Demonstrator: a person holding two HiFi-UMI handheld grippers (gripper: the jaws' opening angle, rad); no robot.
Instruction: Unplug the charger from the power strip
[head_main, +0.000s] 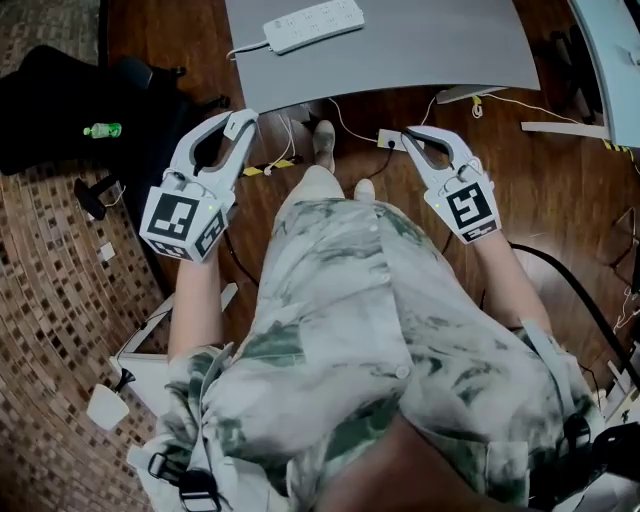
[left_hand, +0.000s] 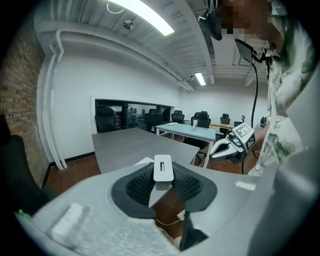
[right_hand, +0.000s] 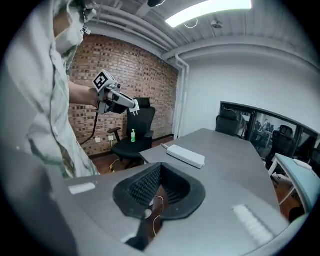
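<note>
A white power strip (head_main: 312, 24) lies on the grey table (head_main: 400, 50), with nothing plugged into the sockets I can see; it also shows as the strip (right_hand: 186, 156) in the right gripper view. My left gripper (head_main: 238, 122) hangs in the air before the table's left corner. Its jaws (left_hand: 163, 174) pinch a small white charger block (left_hand: 163, 167) at the tips. My right gripper (head_main: 412, 133) hovers near the table's front edge, its tips (right_hand: 160, 167) together with nothing between them. Each gripper appears in the other's view.
A black office chair (head_main: 60, 95) with a green bottle (head_main: 102, 130) on it stands to the left. Loose cables and a small white socket box (head_main: 390, 140) lie on the wooden floor under the table edge. A second table (head_main: 610, 40) stands at the far right.
</note>
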